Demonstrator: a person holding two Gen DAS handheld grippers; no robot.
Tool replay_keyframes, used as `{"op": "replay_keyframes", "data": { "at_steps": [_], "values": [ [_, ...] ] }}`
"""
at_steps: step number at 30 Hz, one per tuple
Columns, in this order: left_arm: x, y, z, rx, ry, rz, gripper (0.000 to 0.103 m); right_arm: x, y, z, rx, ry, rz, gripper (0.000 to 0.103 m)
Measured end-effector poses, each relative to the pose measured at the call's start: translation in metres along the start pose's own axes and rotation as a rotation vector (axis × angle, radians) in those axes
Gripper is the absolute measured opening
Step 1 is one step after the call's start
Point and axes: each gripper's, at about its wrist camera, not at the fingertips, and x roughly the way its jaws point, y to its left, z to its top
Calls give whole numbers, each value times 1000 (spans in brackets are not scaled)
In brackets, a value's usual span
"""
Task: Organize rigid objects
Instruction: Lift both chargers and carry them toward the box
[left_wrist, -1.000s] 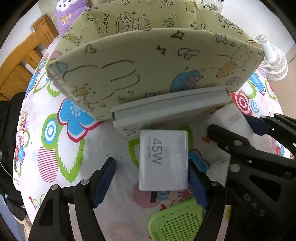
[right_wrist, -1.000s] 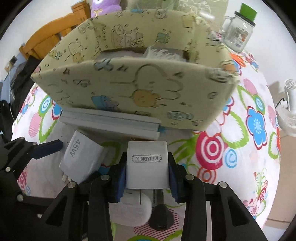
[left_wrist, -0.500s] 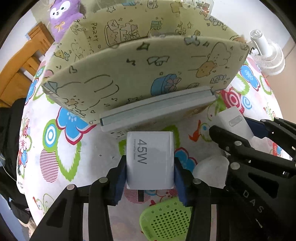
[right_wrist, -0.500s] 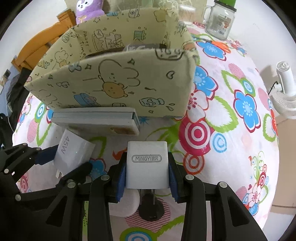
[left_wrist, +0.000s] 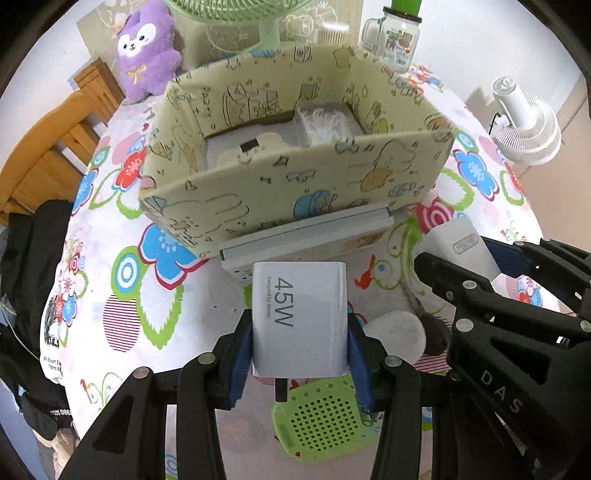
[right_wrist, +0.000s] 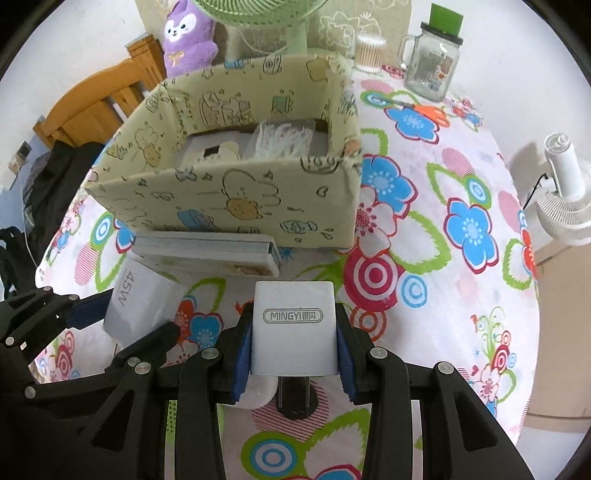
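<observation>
White plastic sits squarely in both grips: the left gripper (left_wrist: 300, 347) is clamped on the 45W charger (left_wrist: 300, 317), blue pads pressed on its two sides, and the right gripper (right_wrist: 293, 350) is clamped the same way on the MINGYI charger (right_wrist: 294, 328). Both chargers hang clear of the tablecloth (right_wrist: 461, 295), prongs pointing back toward the cameras, just short of the box (left_wrist: 295, 184).

The step in hand looks like carrying both chargers into the box. To do it well, each should rise enough to clear the near wall, which stands tall and leans slightly, then go forward and down into free floor. The two grippers sit close side by side, so staggering them, one in first, would avoid a knock.

Inside the box, a white flat item (left_wrist: 255, 146) lies at the left and a clear case of white strands (left_wrist: 325, 123) at the right; the open floor in front of them seems the safest spot. A flat grey case (left_wrist: 306, 230) lies against the box's near wall, directly in the path if kept low. Beneath the grippers lie a green perforated piece (left_wrist: 321, 424) and a white rounded item (left_wrist: 395, 332). Behind the box stand a purple plush (left_wrist: 147, 48), a green fan (right_wrist: 258, 14) and a jar (right_wrist: 432, 62).
</observation>
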Motion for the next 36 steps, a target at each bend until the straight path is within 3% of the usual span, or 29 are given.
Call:
{"op": "replay_keyframes", "data": {
  "at_steps": [36],
  "values": [
    [-91,-15,24,27,-126,23,48,-99,-11,22,-12,-141,21,42]
  ]
}}
